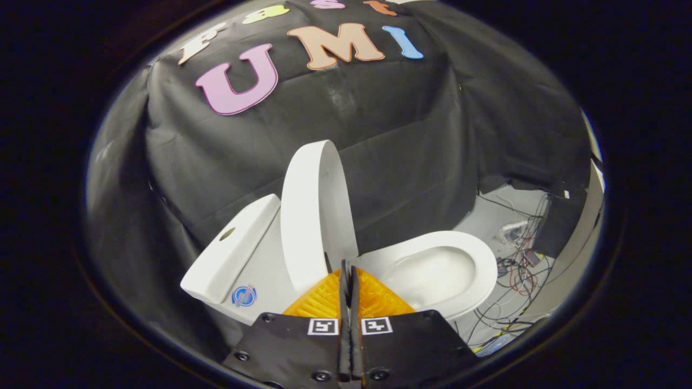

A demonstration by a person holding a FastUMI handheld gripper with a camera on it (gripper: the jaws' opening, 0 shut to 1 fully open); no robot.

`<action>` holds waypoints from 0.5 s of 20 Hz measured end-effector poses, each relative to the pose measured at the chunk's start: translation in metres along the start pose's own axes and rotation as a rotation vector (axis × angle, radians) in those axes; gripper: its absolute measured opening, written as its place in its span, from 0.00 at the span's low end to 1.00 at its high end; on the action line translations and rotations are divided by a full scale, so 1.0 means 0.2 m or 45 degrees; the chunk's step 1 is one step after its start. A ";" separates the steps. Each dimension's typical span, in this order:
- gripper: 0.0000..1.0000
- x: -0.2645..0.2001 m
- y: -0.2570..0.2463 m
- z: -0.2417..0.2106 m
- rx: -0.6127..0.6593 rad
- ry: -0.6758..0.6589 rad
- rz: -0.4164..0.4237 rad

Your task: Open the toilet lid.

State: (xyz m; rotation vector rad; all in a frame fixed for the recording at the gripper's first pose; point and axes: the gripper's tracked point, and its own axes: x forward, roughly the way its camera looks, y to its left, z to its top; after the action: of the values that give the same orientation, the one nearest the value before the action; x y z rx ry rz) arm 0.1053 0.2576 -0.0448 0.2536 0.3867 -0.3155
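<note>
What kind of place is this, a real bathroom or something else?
Probably a staged recording booth, not a bathroom: the toilet with raised lid stands before black cloth, loose cables lie on the floor. The gripper is shut.

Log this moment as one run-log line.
lid: raised upright | bowl: uncovered | tank: behind lid | tongs: shut, empty, just before lid's base
</note>
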 end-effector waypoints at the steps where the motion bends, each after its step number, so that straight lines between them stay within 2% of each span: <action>1: 0.02 0.00 0.03 0.01 -0.015 -0.007 0.004; 10: 0.04 0.01 0.28 -0.01 -0.165 -0.056 0.009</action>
State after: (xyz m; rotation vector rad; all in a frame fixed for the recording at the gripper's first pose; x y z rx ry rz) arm 0.1263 0.3102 -0.0374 0.1210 0.3610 -0.2875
